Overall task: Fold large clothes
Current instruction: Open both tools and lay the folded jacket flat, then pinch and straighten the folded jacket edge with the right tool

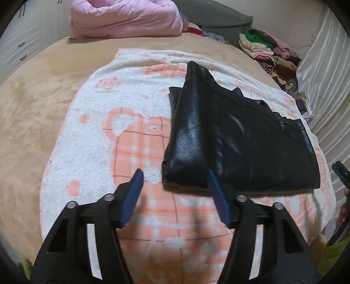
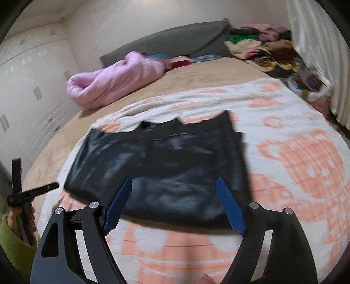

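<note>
Left gripper (image 1: 175, 175) nearest the lens, jaws spread wide, nothing between the blue pads (image 1: 133, 196). Right-hand pad tip just at the near-left corner of the folded black leather-look garment (image 1: 236, 139), contact not certain.

Beyond and to the right of those pads, garment lying flat on a white-and-peach patterned towel (image 1: 113, 135), folded into a rough rectangle. Long axis running across the left wrist view, from the near-left corner away to the right; thick rolled fold along the left edge, a narrower strip pointing away toward the far side of the bed. No label, brand or writing legible on it.

Right gripper (image 2: 175, 181) likewise wide apart, empty, hovering over the garment's near edge; picture blurred here. In this view the long axis runs left to right, jagged upper edge on the far side.

Farther out: tan bedspread (image 1: 43, 91) under the towel, pink quilt (image 1: 124, 19) bundled far ahead-left, heap of mixed clothes (image 1: 266, 50) far ahead-right, grey headboard (image 2: 166, 41) behind. A green sleeve (image 2: 13, 240) low at the left edge of the right wrist view.
</note>
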